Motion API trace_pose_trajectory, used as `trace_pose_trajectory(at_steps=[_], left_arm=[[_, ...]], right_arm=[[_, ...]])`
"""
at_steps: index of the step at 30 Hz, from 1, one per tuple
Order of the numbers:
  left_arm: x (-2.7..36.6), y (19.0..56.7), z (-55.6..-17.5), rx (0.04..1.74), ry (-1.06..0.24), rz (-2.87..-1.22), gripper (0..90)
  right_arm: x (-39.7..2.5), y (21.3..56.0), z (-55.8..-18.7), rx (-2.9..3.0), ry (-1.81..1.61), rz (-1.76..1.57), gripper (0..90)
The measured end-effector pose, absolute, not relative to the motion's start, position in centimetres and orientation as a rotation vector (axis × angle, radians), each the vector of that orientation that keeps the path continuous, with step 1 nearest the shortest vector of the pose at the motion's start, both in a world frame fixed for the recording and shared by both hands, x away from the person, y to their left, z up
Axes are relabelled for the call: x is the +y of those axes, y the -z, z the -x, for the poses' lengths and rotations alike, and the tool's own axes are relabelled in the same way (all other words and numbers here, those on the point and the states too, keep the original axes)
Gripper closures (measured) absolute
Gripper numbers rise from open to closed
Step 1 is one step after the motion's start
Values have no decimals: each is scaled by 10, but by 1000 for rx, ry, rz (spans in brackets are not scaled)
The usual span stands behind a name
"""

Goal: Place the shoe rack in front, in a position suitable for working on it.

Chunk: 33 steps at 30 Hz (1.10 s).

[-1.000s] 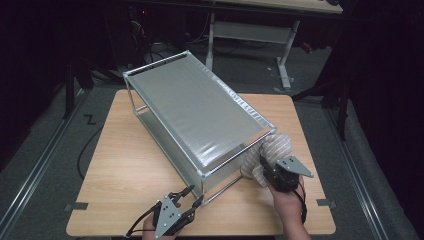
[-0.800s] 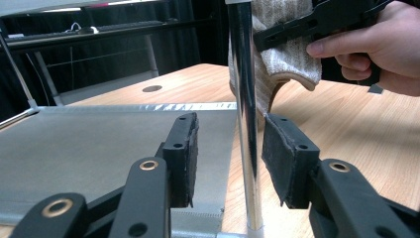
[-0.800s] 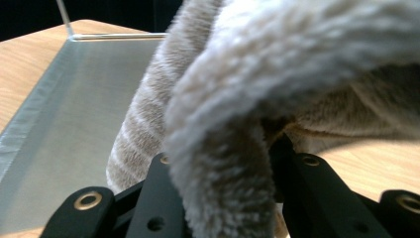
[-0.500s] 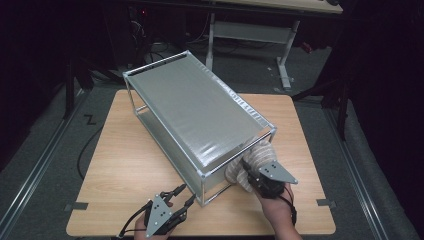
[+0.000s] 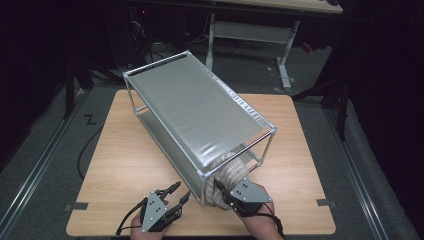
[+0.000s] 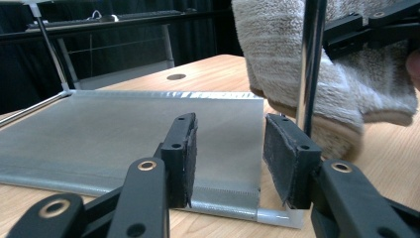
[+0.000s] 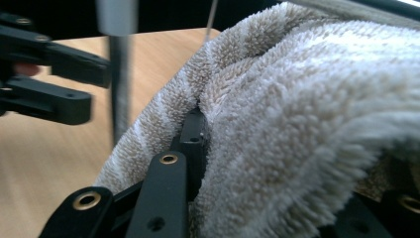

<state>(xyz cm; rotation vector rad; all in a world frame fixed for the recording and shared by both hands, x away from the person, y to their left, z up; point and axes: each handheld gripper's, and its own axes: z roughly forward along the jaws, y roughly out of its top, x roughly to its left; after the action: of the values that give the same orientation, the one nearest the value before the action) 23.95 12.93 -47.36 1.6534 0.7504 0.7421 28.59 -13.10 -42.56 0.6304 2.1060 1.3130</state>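
A metal-framed rack [image 5: 200, 120] with grey fabric shelves stands diagonally on a wooden counter [image 5: 125, 160]. At the rack's near open end, the right tongs [image 5: 225, 192] hold a rolled beige towel [image 5: 227, 172], their jaws closed into its pile, pushing it onto the lower shelf. The towel is partly inside the rack and bulges out past the near corner post [image 6: 309, 64]. The left tongs [image 5: 172, 197] hover just beside that same post, jaws apart and gripping nothing.

The main risk seems to be the towel catching on the post: in the left gripper view its folds press against the upright, so a further push could drag the light rack across the counter or bunch the towel up outside. The loose roll may also unwind if the grip slips; how deep the jaws bite is hard to tell, since terry cloth hides them. With the left tongs not bracing the frame, nothing steadies the rack.
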Motion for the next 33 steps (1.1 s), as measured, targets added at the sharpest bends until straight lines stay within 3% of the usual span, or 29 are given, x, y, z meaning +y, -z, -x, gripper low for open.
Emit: trace_pose_trajectory(at_steps=[16,33], left_arm=[[126,476,-239,745,-728,-1658,559],[124,474,-237,728,-737,-1665,558]], right_arm=[[-122,425,-278,2129,-1319,-576,698],[-155,418,-312,2033,-1311,-776,698]])
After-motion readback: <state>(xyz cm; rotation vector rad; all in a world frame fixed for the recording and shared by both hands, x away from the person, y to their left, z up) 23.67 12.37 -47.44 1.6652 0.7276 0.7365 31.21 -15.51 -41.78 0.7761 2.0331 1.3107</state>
